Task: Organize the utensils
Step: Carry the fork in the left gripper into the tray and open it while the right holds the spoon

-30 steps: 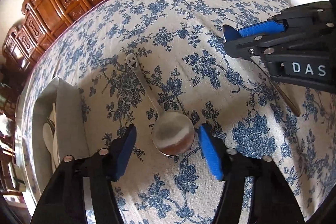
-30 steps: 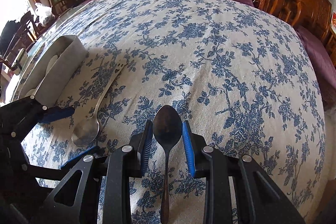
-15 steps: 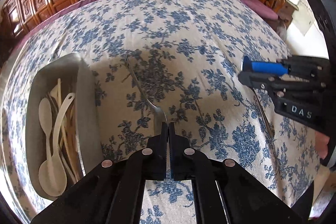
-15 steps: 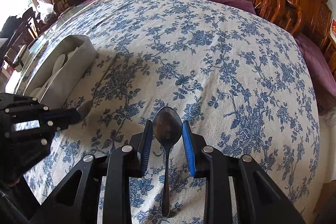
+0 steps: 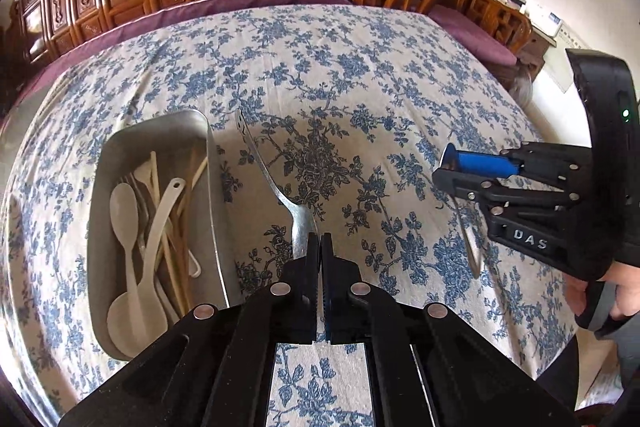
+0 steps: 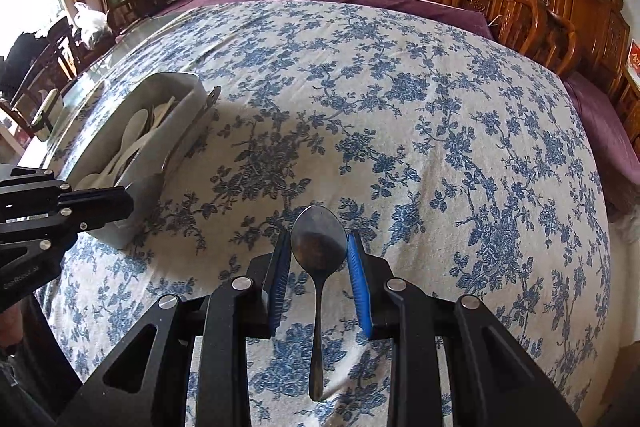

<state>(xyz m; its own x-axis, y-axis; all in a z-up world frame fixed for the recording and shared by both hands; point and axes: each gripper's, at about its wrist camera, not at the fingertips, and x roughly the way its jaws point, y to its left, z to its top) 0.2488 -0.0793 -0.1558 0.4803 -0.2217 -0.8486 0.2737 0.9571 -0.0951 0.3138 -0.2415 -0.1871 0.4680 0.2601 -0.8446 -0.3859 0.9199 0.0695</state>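
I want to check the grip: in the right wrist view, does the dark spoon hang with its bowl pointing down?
No. The right gripper holds the dark spoon by its bowl, and the handle hangs down toward the tablecloth.

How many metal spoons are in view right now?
2. One metal spoon is clamped at its bowl by the left tool; a darker spoon is held by the right tool. The tray may hide others.
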